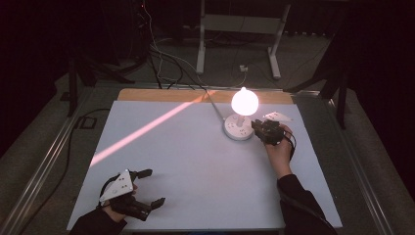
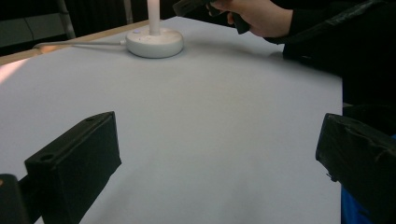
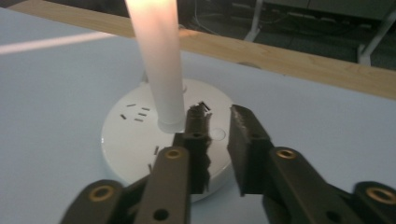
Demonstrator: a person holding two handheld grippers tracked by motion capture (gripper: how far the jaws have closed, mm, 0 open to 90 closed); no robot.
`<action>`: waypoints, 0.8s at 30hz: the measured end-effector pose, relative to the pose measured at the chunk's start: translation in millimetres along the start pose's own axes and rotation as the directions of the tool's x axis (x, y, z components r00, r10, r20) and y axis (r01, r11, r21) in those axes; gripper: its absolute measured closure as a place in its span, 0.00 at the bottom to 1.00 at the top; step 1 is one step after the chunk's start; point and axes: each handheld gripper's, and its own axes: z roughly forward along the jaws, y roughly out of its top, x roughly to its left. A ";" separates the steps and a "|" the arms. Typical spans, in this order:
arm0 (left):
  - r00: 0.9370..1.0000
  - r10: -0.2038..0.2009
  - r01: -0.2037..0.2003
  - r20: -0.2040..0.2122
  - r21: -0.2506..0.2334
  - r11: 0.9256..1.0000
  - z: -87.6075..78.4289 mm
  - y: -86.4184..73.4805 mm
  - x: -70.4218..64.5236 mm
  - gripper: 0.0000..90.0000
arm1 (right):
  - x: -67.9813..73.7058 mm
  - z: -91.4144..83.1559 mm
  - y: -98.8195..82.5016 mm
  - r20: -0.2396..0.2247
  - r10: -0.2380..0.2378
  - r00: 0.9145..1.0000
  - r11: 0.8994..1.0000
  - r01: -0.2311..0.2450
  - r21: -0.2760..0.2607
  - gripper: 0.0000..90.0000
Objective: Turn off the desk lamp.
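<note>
Resting near the pale table's (image 1: 195, 166) front-left corner, the left gripper (image 1: 147, 188) gapes empty. Right of centre, the round white lit lamp base (image 1: 238, 127) sits beneath the nearly closed right gripper (image 3: 217, 114); press its button squarely, without shoving the base.

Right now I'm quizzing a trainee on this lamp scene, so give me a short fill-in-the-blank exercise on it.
1. The lamp on the table is switched ____.
2. The right gripper hovers over the lamp's round white ____.
3. The left gripper rests near the table's front edge with its jaws ____.
4. The lamp's cable runs off the table's ____ edge.

Missing words: on; base; open; far
</note>
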 end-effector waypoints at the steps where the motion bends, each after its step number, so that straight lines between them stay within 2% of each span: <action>1: 1.000 0.002 -0.002 0.000 0.004 1.000 0.2 -0.2 0.0 0.00 | -0.5 3.2 0.7 0.008 0.010 1.000 1.000 -0.010 0.015 0.96; 4: 1.000 -0.002 0.002 0.001 0.001 1.000 0.3 0.0 0.5 0.00 | -1.1 7.0 0.9 0.017 0.027 1.000 0.999 -0.027 0.017 0.99; 9: 1.000 -0.002 0.002 0.000 -0.001 1.000 0.4 -0.2 0.6 0.00 | -1.1 21.0 -2.1 0.035 0.024 0.999 0.998 -0.026 0.052 1.00; 12: 1.000 -0.002 0.002 0.000 0.002 1.000 0.5 -0.6 0.5 0.00 | -1.7 25.3 -4.0 0.038 0.041 0.998 0.998 -0.043 0.049 1.00; 15: 1.000 -0.004 0.004 0.000 -0.002 1.000 0.6 -0.3 0.8 0.00 | -1.9 27.3 -4.4 0.045 0.036 0.998 0.998 -0.038 0.043 1.00; 16: 1.000 -0.003 0.003 -0.001 -0.002 1.000 0.7 -0.4 0.7 0.00 | -2.6 27.9 -4.5 0.055 0.043 0.998 0.999 -0.044 0.028 1.00; 21: 1.000 -0.001 0.001 0.000 0.000 1.000 1.2 -0.5 0.7 0.00 | -3.7 32.6 -5.3 0.050 0.046 0.998 0.999 -0.048 0.027 1.00; 24: 1.000 0.002 -0.002 0.000 0.006 1.000 1.3 -1.0 0.6 0.00 | -5.4 36.6 -5.8 0.040 0.071 0.997 0.997 -0.072 0.031 1.00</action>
